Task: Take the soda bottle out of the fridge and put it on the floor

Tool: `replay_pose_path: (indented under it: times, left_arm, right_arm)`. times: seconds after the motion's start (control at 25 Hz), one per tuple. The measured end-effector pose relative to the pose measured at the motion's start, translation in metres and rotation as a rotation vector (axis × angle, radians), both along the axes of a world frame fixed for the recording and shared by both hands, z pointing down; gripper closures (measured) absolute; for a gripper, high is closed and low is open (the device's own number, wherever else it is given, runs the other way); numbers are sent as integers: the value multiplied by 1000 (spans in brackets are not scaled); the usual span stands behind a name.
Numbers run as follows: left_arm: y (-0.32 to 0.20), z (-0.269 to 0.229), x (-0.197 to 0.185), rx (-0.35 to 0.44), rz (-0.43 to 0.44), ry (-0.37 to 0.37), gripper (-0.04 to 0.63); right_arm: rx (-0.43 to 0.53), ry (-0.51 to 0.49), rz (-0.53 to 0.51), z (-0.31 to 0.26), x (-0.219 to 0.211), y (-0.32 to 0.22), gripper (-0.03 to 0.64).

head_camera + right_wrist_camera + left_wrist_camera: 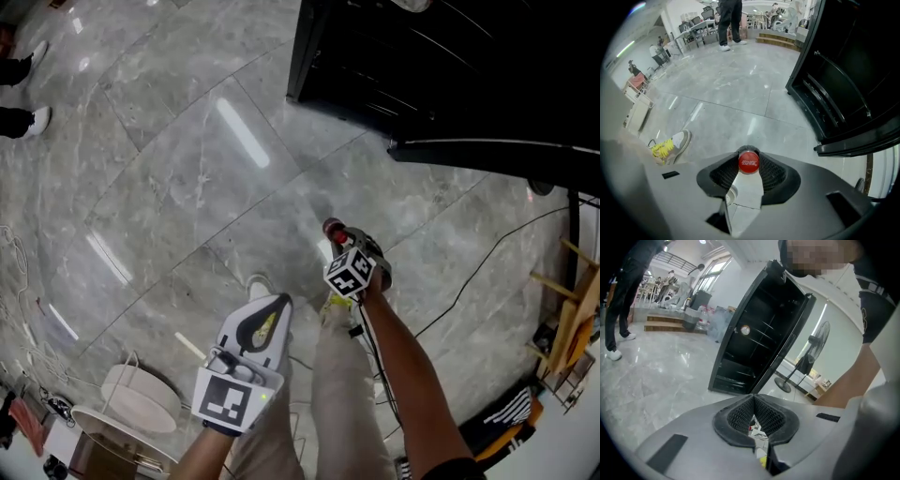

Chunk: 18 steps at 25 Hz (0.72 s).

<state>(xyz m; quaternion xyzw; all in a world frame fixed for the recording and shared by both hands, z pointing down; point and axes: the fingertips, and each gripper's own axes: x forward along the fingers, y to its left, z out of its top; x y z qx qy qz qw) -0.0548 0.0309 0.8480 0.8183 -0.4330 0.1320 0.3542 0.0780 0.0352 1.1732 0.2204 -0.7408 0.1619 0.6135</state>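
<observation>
The soda bottle's red cap (749, 163) sits pinched between the mesh pads of my right gripper (749, 152), which is shut on the bottle. In the head view the cap (332, 226) pokes out past that gripper (337, 234), held low over the grey marble floor (187, 169). The bottle's body is hidden by the gripper. The black fridge (422, 56) stands open ahead, its door (497, 155) swung out to the right. My left gripper (279, 300) hangs further back by my leg. Its fingertips meet with nothing between them (753, 397).
A black cable (487, 262) runs over the floor right of my arm. A white round stand (141, 394) is at the lower left, wooden racks (572, 319) at the right edge. A pedestal fan (813, 352) stands beyond the fridge (750, 348). People's feet (23, 122) are far left.
</observation>
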Motion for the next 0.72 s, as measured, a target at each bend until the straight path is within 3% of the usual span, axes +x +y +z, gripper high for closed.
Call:
replay_pose_path:
  times: [0.36,0.6,0.72]
  left_arm:
    - [8,27,0,-47,10,-2,577]
    - [11,11,7,-36,34,-3,577]
    - [9,-15,14,-7,66,-9,577]
  right_arm:
    - [-4,42,29,34,6,7,489]
    - [12,34,64,8,2,10,502]
    - [41,39,161,-28,13,7,531]
